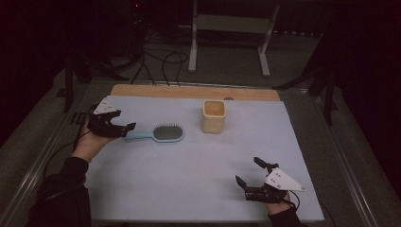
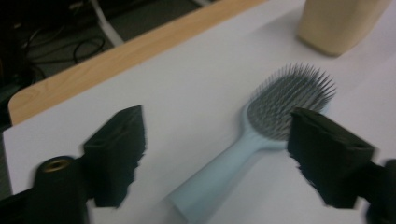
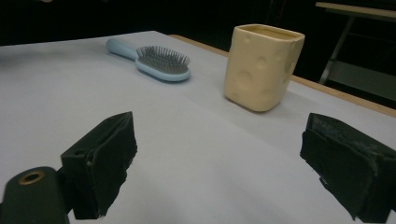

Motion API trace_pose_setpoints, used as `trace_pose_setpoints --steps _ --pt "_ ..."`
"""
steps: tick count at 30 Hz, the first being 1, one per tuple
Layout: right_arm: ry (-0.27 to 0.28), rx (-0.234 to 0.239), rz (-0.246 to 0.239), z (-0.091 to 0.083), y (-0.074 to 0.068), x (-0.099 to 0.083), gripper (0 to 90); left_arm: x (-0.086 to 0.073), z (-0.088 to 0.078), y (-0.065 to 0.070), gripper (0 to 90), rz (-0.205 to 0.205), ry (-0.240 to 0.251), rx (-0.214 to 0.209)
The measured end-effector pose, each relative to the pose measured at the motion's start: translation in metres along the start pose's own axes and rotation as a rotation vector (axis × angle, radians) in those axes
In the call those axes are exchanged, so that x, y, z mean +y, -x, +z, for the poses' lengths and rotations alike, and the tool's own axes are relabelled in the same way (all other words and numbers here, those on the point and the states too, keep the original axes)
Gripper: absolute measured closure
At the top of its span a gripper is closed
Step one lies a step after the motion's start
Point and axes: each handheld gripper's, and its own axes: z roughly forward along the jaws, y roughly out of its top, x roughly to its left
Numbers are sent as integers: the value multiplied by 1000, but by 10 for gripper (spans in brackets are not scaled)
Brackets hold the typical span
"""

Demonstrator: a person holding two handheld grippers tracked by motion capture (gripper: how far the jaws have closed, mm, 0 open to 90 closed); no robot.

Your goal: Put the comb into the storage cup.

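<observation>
Left claw (image 1: 124, 128): jaws spread, one on each side of the light-blue hairbrush (image 2: 261, 140) handle, pads not touching it. The brush lies flat on the surface (image 1: 189, 170), bristles up, head pointing away from the claw. Just beyond the head stands a cream cup (image 1: 213, 116), upright, apart from the brush. Nothing lies between claw and handle. Right claw (image 1: 247, 171): jaws spread, holding nothing, well apart from brush and cup.

Cup (image 2: 343, 23) top cropped; hairbrush (image 2: 252, 140) handle end perhaps edge-cut
</observation>
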Motion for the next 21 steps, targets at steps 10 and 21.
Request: trace_pose_setpoints --steps 10,21 --pt "-7 4 -1 1 0 -1 100 -12 20 -10 444 -52 -56 45" --pt "-8 1 -9 1 -1 0 101 -18 33 -13 884 -52 -122 86"
